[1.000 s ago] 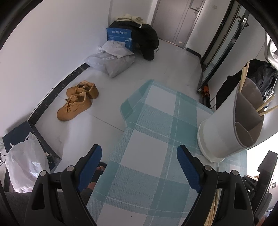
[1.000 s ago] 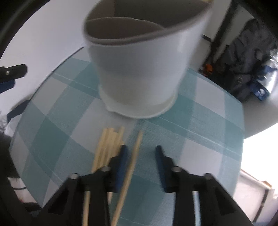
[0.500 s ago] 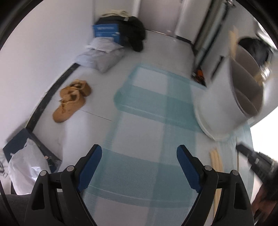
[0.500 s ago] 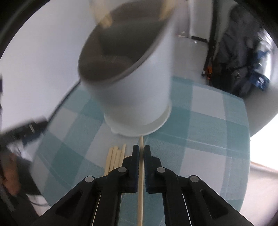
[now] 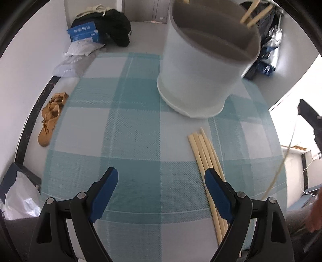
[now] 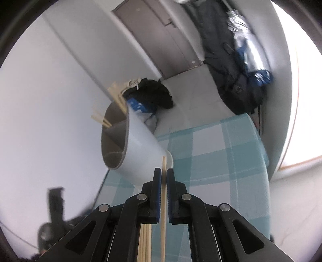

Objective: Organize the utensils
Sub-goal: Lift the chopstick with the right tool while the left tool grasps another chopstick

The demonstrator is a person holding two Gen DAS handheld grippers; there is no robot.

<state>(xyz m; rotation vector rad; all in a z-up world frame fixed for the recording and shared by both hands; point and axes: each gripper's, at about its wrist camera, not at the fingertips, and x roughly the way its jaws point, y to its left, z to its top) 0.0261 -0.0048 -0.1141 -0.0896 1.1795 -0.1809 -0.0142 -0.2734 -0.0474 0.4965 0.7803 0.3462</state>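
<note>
Lifting one chopstick [image 6: 163, 193] clear of the table, my right gripper [image 6: 164, 179] has just clamped it. Left gripper [image 5: 161, 177] hangs wide, empty. Next stop, I judge: holder [image 6: 136, 149].

- Grippers: two, the left gripper [image 5: 161, 182] and the right gripper [image 6: 164, 179].
- Utensil holder [image 5: 203, 66]: one, white, sitting on the checked cloth.
- Chopsticks lying in a bundle [image 5: 205, 159]: about four.
- Chopstick in the right gripper [image 6: 163, 201]: one.
- Chopsticks standing in the holder [image 5: 254, 12]: several; blur is preventing an exact count.
- Tan shoes [image 5: 50, 119]: two.
</note>
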